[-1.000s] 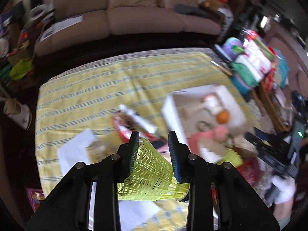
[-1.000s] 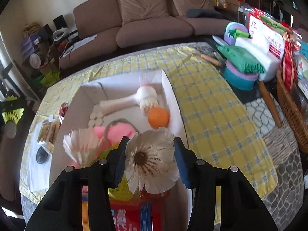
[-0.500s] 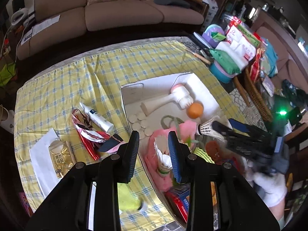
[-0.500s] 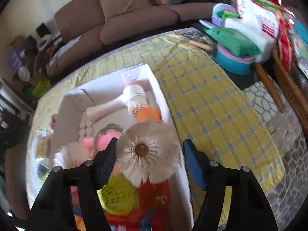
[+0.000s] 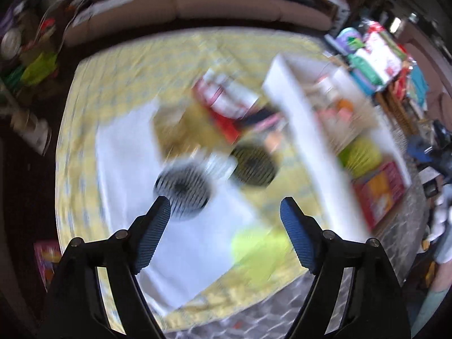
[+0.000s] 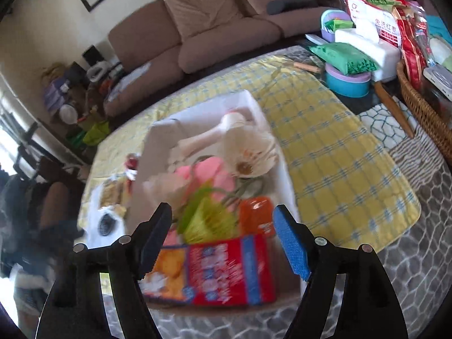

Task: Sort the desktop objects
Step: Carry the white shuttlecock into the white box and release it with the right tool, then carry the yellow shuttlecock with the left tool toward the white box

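My left gripper (image 5: 225,217) is open and empty, low over the table; the view is blurred. A green mesh shuttlecock (image 5: 258,250) lies on the tablecloth between its fingers. Two black round items (image 5: 182,189) lie ahead on a white sheet (image 5: 127,175). My right gripper (image 6: 221,237) is open and empty above the near end of the white box (image 6: 248,104). A white feather shuttlecock (image 6: 250,154) lies in the box, beside a pink item (image 6: 209,173), a green shuttlecock (image 6: 210,216) and a red carton (image 6: 214,271).
The white box (image 5: 299,118) stands right of the left gripper. Red packets (image 5: 226,104) lie ahead. A teal bowl (image 6: 347,80), green bag (image 6: 344,56), tissue pack and wicker basket (image 6: 423,107) crowd the right. A sofa (image 6: 203,36) stands behind the table.
Both grippers have opened. The white shuttlecock has left the right gripper and lies in the box. The left gripper has dropped low over the table near the green shuttlecock.
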`<state>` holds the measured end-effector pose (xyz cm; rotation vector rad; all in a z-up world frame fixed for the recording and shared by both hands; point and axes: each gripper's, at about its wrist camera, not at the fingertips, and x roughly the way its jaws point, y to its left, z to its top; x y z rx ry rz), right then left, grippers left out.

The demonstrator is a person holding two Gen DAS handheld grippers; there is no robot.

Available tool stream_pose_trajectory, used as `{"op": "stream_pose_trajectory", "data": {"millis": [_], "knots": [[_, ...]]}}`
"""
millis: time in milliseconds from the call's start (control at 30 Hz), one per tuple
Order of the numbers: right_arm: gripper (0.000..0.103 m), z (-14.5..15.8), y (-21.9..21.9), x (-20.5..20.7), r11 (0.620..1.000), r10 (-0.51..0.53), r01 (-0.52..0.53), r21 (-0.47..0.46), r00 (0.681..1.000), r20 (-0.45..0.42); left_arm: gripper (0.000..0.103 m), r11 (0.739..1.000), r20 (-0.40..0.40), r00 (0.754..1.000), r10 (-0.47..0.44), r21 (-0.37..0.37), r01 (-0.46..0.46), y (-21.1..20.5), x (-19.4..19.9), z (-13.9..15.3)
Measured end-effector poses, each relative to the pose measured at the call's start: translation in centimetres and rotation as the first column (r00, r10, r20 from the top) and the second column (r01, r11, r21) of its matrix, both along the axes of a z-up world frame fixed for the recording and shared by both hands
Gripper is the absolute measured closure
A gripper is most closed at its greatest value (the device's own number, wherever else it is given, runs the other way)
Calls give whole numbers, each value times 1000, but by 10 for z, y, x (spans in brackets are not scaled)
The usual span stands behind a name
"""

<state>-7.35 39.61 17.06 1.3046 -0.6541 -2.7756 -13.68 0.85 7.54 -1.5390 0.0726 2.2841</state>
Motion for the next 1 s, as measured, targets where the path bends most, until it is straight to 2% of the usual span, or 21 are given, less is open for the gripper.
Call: {"op": "stream_pose_trajectory", "data": {"millis": [100,167,300,433,467,500,533,600,633,767,900,1000], "knots": [[26,8,-9,14,1000,-5,4,-30,999,-40,25,996,68,997,23,84,-29,-13,14,-27],[26,11,-10,21,999,-20,18,-33,998,-60,26,993,54,998,17,115,-23,-8,20,-33],[26,12,8,31,995,-98,96,-34,992,-78,31,997,-23,1000,-18,81,20,15,28,-32],[26,5,36,36,985,-168,165,-41,984,-66,31,999,-95,995,-15,38,19,27,34,-26],[26,4,40,37,984,-174,171,-49,983,-66,34,999,-94,995,-18,31,21,30,33,-28],[26,4,45,38,983,-178,174,-53,982,-69,49,1000,-87,996,-21,20,23,33,30,-32],[26,4,47,38,984,-176,173,-52,982,-70,56,999,-70,997,-23,23,25,36,25,-37],[26,5,48,39,985,-167,164,-46,983,-76,81,997,-59,998,-8,82,13,33,21,-38],[26,5,49,39,986,-165,162,-45,983,-77,87,995,-54,999,4,104,2,32,19,-37],[26,5,50,40,986,-160,157,-49,984,-75,96,984,-53,998,42,175,-32,27,14,-26],[26,6,46,39,990,-138,135,-44,987,-86,99,963,-45,998,52,266,-39,17,13,-5],[26,6,42,38,991,-125,121,-48,988,-90,100,952,-44,997,57,303,-41,11,12,9]]}}
